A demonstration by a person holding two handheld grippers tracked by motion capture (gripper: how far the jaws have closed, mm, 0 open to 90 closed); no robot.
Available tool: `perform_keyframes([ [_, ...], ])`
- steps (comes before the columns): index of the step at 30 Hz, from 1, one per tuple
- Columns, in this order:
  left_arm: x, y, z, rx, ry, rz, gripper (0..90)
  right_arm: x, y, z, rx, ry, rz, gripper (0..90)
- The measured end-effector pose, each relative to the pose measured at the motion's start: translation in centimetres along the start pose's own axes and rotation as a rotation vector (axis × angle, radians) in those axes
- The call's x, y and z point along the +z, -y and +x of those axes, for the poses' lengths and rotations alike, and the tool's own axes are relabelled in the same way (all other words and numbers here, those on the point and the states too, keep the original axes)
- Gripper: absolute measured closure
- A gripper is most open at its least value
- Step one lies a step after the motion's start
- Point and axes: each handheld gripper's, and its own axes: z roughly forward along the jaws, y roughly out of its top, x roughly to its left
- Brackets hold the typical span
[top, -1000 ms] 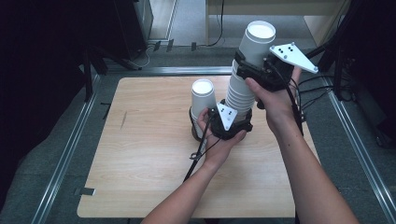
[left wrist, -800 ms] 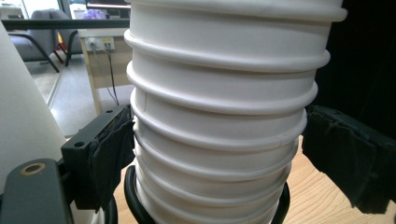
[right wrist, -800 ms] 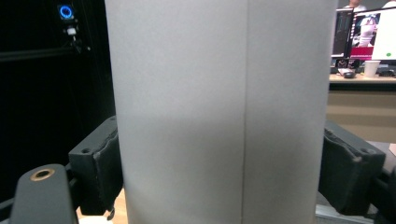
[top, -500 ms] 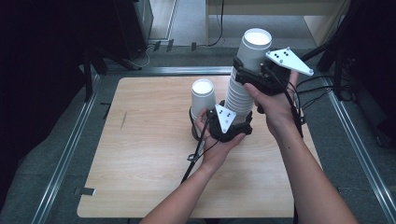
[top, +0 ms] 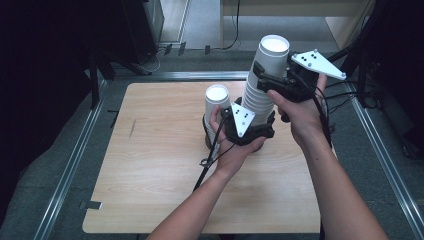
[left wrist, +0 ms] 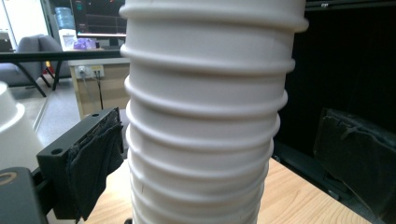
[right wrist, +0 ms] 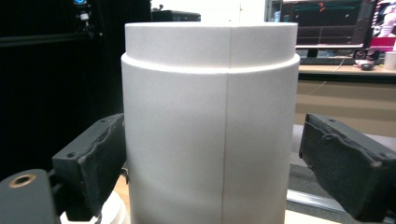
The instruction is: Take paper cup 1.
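Worktop (top: 150, 165) bears my tall cup stack (top: 260, 95) | single cup (top: 216, 102) just left of it | left gripper (top: 245, 131) at stack's base, jaws just opening, gaps beside stack | right gripper (right wrist: 224, 172) near top, just loosened, right pad clear.

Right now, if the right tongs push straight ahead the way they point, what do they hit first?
The top cup of the white stack. It stands directly between the right tongs, whose jaws have just been opening; a gap shows on one side. Contact on the other side is unclear.
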Motion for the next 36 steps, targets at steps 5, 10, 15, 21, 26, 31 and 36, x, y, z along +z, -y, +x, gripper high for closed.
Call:
perform_keyframes([
  [5, 0.4, -0.6, 0.1, -0.019, 0.006, -0.007, 1.8, -0.1, 0.0, -0.2, -0.005, -0.025, 0.016, 7.4],
  [10, 0.6, -1.2, 0.1, -0.031, 0.008, -0.018, 1.8, -0.3, 0.0, -0.3, -0.015, -0.035, 0.021, 8.2],
  [15, 0.8, -1.7, 0.2, -0.041, 0.005, -0.024, 1.8, -0.4, 0.0, -0.5, -0.017, -0.041, 0.022, 11.6],
  [21, 0.8, -2.5, 0.5, -0.057, -0.008, -0.038, 1.9, -0.4, 0.0, -0.3, -0.023, -0.040, 0.023, 13.5],
  [26, 0.9, -3.1, 0.6, -0.042, -0.002, -0.043, 1.8, -0.3, 0.1, -0.3, -0.030, -0.041, 0.030, 14.2],
  [31, 1.3, -3.5, 0.5, -0.018, 0.002, -0.039, 1.9, -0.2, 0.1, 0.0, -0.036, -0.034, 0.029, 16.7],
  [36, 1.8, -3.8, 0.5, -0.009, 0.006, -0.010, 1.9, -0.2, 0.2, -0.1, -0.038, -0.044, 0.028, 17.1],
])
